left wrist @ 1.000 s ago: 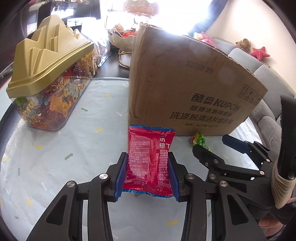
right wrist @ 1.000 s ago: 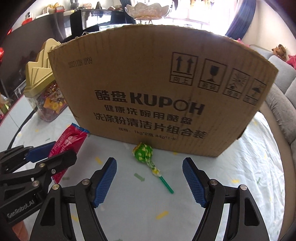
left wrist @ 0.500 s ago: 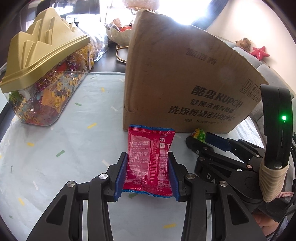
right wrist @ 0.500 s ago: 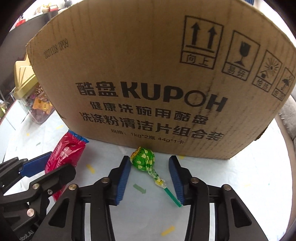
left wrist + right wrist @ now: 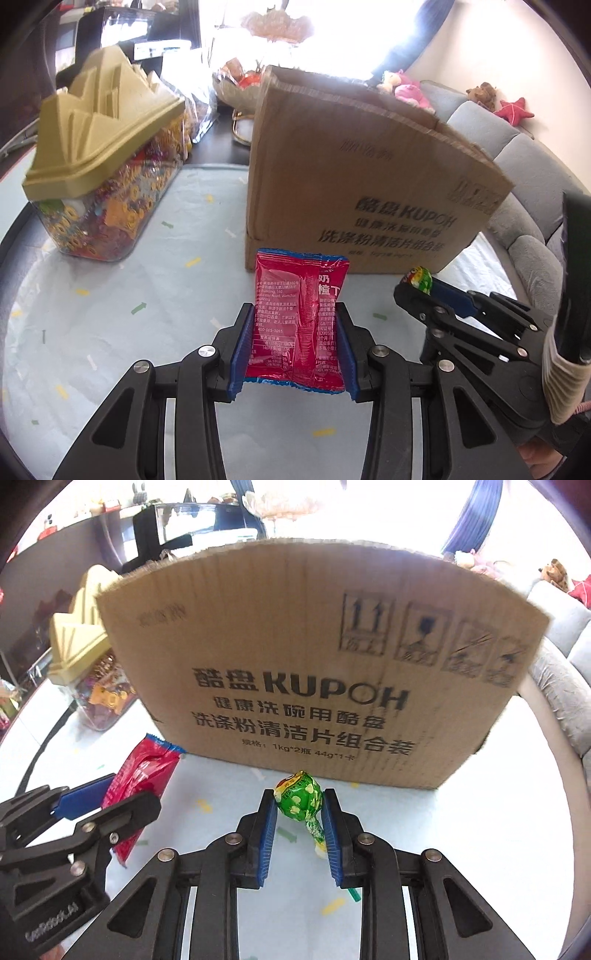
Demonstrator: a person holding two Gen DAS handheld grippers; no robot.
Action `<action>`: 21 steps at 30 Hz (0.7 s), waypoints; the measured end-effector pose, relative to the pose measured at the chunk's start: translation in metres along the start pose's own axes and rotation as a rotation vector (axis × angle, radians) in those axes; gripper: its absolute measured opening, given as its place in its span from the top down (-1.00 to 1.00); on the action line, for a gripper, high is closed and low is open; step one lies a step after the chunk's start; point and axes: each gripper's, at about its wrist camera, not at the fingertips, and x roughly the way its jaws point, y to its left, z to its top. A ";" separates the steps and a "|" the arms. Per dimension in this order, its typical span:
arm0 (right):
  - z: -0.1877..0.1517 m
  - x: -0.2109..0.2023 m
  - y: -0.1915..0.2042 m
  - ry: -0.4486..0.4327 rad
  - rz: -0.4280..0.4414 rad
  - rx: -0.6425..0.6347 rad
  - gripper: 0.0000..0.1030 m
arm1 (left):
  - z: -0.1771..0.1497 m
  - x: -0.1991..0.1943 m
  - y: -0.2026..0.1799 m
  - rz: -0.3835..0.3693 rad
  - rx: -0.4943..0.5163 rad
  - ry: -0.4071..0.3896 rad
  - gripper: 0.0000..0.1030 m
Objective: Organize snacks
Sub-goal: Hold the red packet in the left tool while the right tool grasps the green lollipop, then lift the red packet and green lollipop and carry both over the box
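Observation:
My left gripper is shut on a red snack packet, which stands upright between the blue pads, just above the table. My right gripper is shut on a green lollipop: the pads press on its wrapped head and the green stick hangs down below the jaws. Both grippers hover side by side in front of an open brown cardboard box. From the left wrist view the lollipop shows at the tip of the right gripper. The packet appears at left in the right wrist view.
A clear jar of colourful sweets with a gold lid stands left of the box. The table wears a pale blue cloth with confetti marks. A dish of snacks sits behind the box, a grey sofa to the right.
The right jaws have closed from wide apart onto the lollipop's head. Both views have drawn back a little from the box since half a second ago. The red packet stays held.

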 end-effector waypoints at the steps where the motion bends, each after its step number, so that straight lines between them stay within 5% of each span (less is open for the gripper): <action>1: -0.001 -0.006 -0.001 -0.009 0.001 0.002 0.50 | 0.001 -0.004 -0.001 -0.002 0.002 -0.006 0.20; 21: -0.020 -0.120 -0.019 -0.191 0.021 0.064 0.50 | 0.009 -0.082 -0.037 -0.012 0.083 -0.146 0.20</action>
